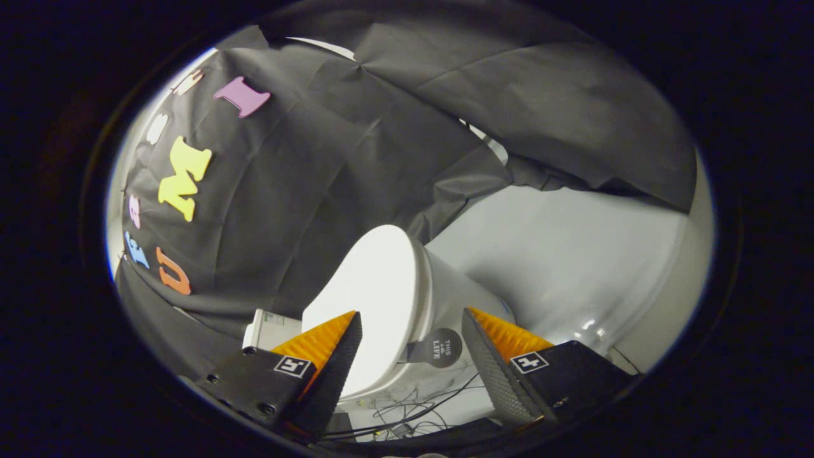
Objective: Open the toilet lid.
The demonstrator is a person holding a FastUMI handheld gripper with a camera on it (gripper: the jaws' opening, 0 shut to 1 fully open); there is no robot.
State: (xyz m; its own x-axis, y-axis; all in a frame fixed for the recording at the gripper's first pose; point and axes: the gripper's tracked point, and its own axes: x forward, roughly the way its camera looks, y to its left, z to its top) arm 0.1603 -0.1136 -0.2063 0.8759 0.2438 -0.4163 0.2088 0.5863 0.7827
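My gripper (411, 324) has 2 fingers (321, 346) with orange ribbed faces, black dotted pads and black bodies, and each body has a small white square mark. They stand apart, touching nothing. The toilet lid (375, 286) between them is plain white, and the bowl (455, 296) is white too. A round dark grey tab (443, 348) hangs at the lid's edge. The floor (572, 254) is pale grey and glossy. Thin black cables (413, 410) lie under the toilet.

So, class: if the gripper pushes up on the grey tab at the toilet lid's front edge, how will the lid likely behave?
The lid looks like stiff, glossy plastic, so it should probably swing as one piece without bending. Its smooth surface may be slippery. The tab is small and thin, so it might flex first. The gripper is open, with the tab between its fingers.
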